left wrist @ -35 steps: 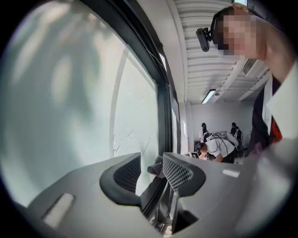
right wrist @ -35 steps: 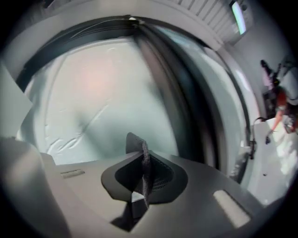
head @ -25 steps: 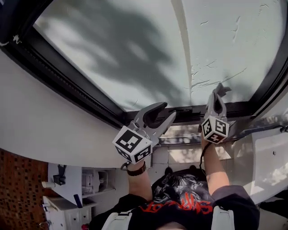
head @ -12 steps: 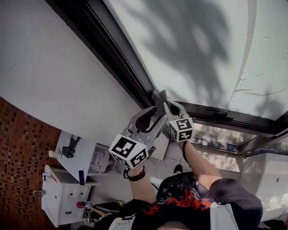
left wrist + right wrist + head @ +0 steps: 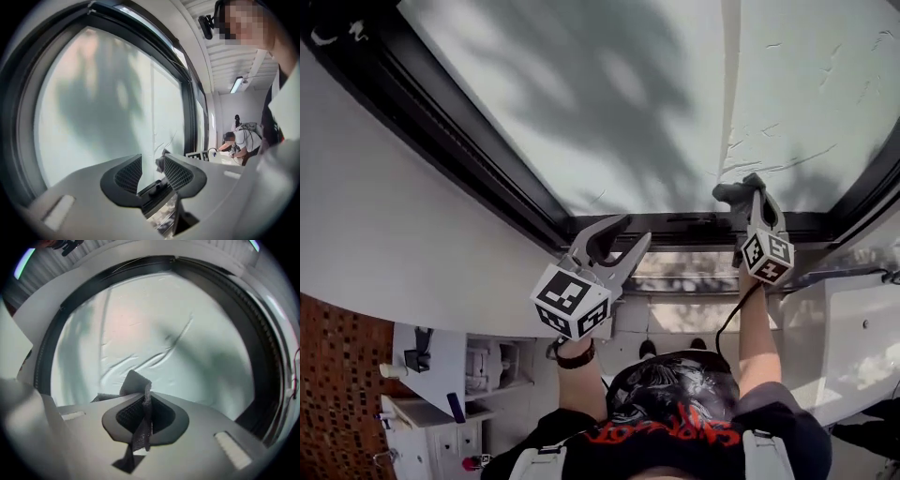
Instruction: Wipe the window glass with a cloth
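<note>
The window glass fills the upper head view, pale and frosted, inside a black frame. My right gripper is shut on a dark grey cloth and holds it up at the lower right edge of the glass. In the right gripper view the cloth sticks out past the closed jaws of the gripper in front of the glass. My left gripper stands open and empty below the bottom frame. In its own view the gripper points at the glass.
A white wall borders the window on the left. A white cabinet and a brick-patterned surface lie at lower left. Another person bends over a table far off in the left gripper view. A dark handle sits on the bottom frame.
Half a second ago the right gripper with the cloth was close beside the left gripper near the left frame; now it is off to the right. The left gripper stays open.
</note>
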